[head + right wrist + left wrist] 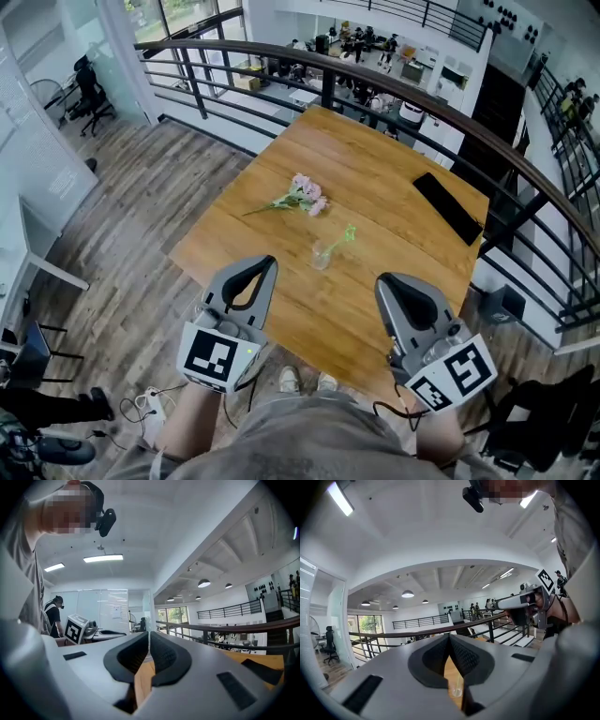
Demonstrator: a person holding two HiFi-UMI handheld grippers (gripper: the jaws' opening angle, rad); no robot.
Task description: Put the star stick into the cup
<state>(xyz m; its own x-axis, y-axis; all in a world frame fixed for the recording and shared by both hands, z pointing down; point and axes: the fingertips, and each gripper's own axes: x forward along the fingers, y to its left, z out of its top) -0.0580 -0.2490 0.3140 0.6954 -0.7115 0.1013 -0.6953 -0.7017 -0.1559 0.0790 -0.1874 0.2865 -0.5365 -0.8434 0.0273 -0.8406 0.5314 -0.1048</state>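
Note:
A small clear cup (321, 256) stands near the middle of the wooden table (403, 187). A thin stick with a green top (344, 233) leans out of it toward the upper right. My left gripper (270, 260) hovers at the near table edge, left of the cup and short of it, shut and empty. My right gripper (382, 278) hovers to the cup's right, also shut with nothing held. In the left gripper view the closed jaws meet at the tip (449, 637), and the cup (456, 689) shows below them. The right gripper view shows its shut jaws (149, 633) over bare wood.
A bunch of pink flowers (302, 195) lies beyond the cup. A flat black object (448, 207) rests at the table's right side. A dark railing (375, 80) curves around the far and right sides. The floor drops away at the table's near and left edges.

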